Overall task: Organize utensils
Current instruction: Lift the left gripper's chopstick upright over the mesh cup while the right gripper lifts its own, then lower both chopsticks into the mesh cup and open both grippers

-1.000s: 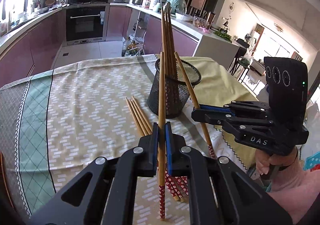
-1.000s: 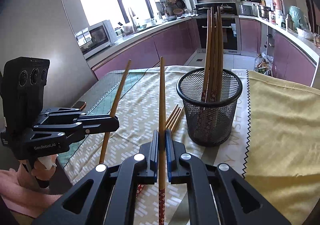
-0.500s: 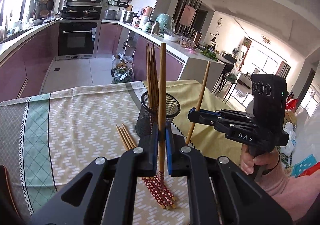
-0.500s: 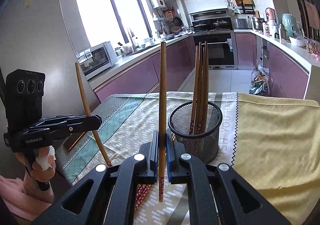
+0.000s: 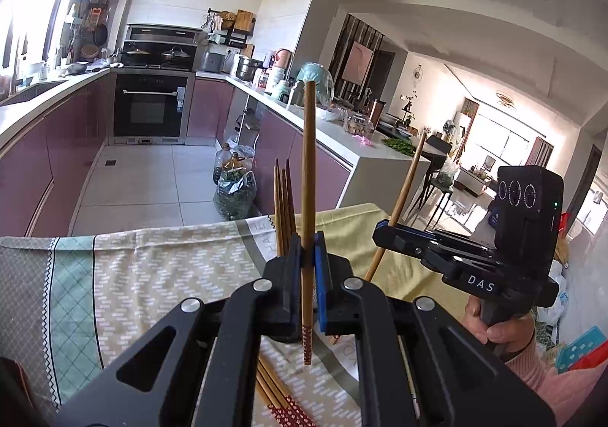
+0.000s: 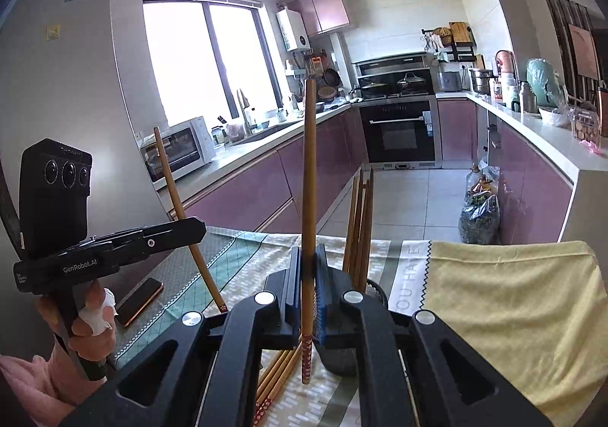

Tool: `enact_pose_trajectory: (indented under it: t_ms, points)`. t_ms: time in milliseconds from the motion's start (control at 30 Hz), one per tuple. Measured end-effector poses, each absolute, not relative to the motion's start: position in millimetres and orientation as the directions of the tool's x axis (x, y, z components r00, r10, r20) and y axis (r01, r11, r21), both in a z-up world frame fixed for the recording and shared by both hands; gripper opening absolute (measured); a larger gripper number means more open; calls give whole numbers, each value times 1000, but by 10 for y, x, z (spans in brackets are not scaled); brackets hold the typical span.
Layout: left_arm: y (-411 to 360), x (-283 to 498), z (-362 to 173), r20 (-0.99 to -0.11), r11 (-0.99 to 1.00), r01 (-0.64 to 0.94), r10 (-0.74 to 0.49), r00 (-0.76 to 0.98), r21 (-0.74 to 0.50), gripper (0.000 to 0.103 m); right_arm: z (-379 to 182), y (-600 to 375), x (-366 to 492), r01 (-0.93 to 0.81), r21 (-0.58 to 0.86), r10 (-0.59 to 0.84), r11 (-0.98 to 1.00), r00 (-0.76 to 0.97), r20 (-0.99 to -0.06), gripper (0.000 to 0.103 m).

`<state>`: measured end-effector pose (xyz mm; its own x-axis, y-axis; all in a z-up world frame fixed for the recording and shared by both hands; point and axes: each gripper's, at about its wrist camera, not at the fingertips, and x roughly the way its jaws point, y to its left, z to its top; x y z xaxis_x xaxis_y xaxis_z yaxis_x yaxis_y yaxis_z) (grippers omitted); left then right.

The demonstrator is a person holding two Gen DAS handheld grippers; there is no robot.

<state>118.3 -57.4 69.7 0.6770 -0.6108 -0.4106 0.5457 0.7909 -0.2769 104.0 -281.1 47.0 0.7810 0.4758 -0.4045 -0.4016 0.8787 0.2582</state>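
Chopsticks were the matter at hand, and each gripper held one. The left gripper (image 5: 308, 267) had its jaws closed tight on a single bamboo chopstick (image 5: 307, 199), which stood upright with its plain end at twelve o'clock and its red-patterned tip hanging below the blue pads, clear of the tablecloth (image 5: 152, 275). The right gripper (image 6: 308, 271) was likewise clamped on a second chopstick (image 6: 308, 180), also upright, its patterned end pointing to six o'clock above the cloth.

In the left wrist view the right gripper appeared at about three o'clock, its chopstick leaning slightly to one o'clock. In the right wrist view the left gripper showed at nine o'clock, held by a hand (image 6: 91, 317), with its chopstick tilted toward eleven o'clock.

A black mesh holder (image 6: 342, 355) sat on the table just behind the right gripper's fingers, mostly hidden by them; several stored chopsticks (image 6: 359, 225) stood in it, rising toward twelve o'clock. In the left wrist view only the tops of these showed, just left of the held stick.

More loose chopsticks (image 5: 277, 389) lay flat on the cloth beneath the left gripper, at six o'clock, red-patterned ends nearest the camera. A phone (image 6: 138, 299) lay on the table's left edge, near the left hand.
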Motion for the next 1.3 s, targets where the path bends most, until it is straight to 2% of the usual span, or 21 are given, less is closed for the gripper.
enact_pose_trajectory:
  t_ms: [267, 433, 700, 1033, 1300]
  points:
    - [-755, 1322, 947, -361, 809, 539, -588, 724, -237, 7, 636, -2870, 1182, -384, 234, 446, 893, 819, -361, 6]
    - [-895, 1387, 960, -362, 832, 520, -553, 750, -193, 7, 619, -2857, 1303, -362, 214, 418, 907, 832, -365, 6]
    - [-1069, 1587, 771, -425, 846, 502, -526, 736, -179, 7, 406, -2783, 1483, -342, 185, 389, 921, 818, -425, 6]
    - [-1240, 1740, 381, -552, 831, 543, -511, 659, -120, 7, 201, -2662, 1575, -341, 179, 384, 923, 768, -512, 6]
    - [-1301, 1925, 148, -627, 829, 543, -494, 603, -132, 7, 10, -2599, 1735, -315, 179, 357, 932, 716, -600, 6]
